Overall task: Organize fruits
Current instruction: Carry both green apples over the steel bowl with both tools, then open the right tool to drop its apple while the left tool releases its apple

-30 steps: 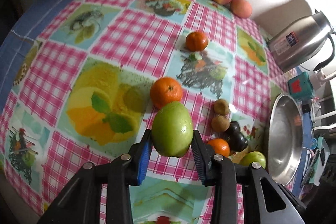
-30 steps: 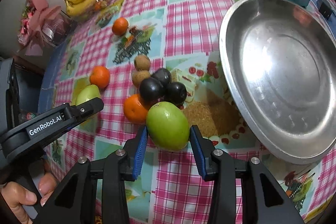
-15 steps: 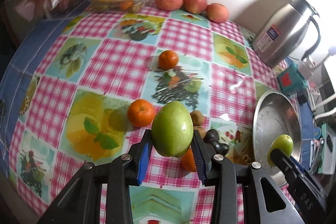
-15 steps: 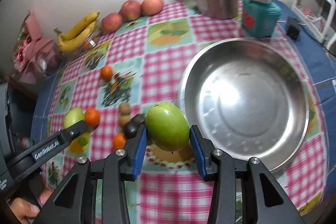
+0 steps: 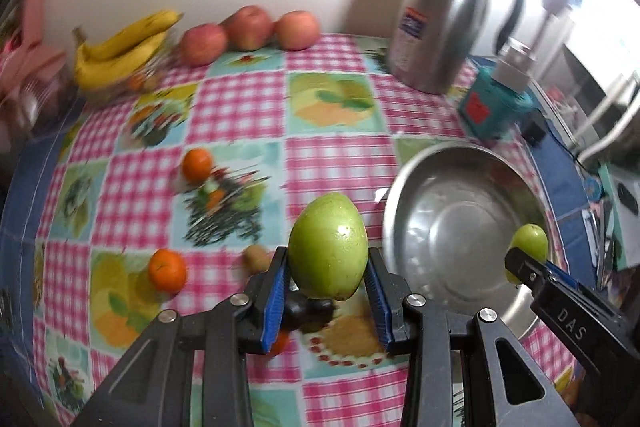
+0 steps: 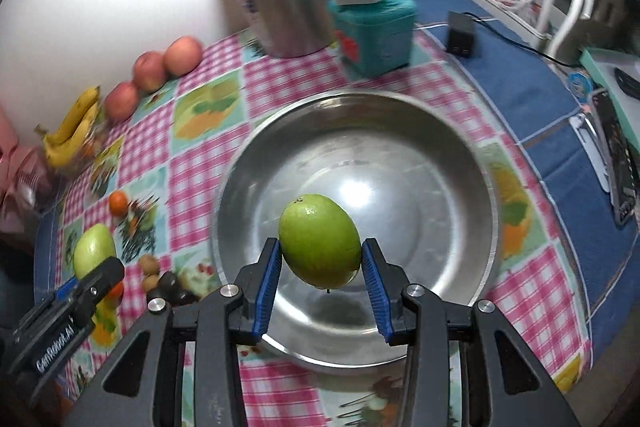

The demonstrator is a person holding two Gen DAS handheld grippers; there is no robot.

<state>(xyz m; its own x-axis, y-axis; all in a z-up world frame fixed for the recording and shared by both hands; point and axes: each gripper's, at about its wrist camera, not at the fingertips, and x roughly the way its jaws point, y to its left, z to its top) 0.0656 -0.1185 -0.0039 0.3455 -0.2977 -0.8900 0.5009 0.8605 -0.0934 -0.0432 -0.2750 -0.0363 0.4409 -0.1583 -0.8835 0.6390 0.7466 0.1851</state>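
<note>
Left gripper (image 5: 327, 291) clamped on green fruit (image 5: 328, 245) | right gripper (image 6: 319, 281) clamped on second green fruit (image 6: 319, 241), bowl (image 6: 460, 163) rim at 1 o'clock | I judge both firm, smooth, slippery: hold across middle.

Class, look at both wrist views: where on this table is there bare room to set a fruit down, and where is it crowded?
Free: the whole inside of the metal basin, and the cloth between the far orange, the apples and the steel jug. Crowded: the cluster of kiwis, dark fruits and near orange beside the basin's left rim.
</note>
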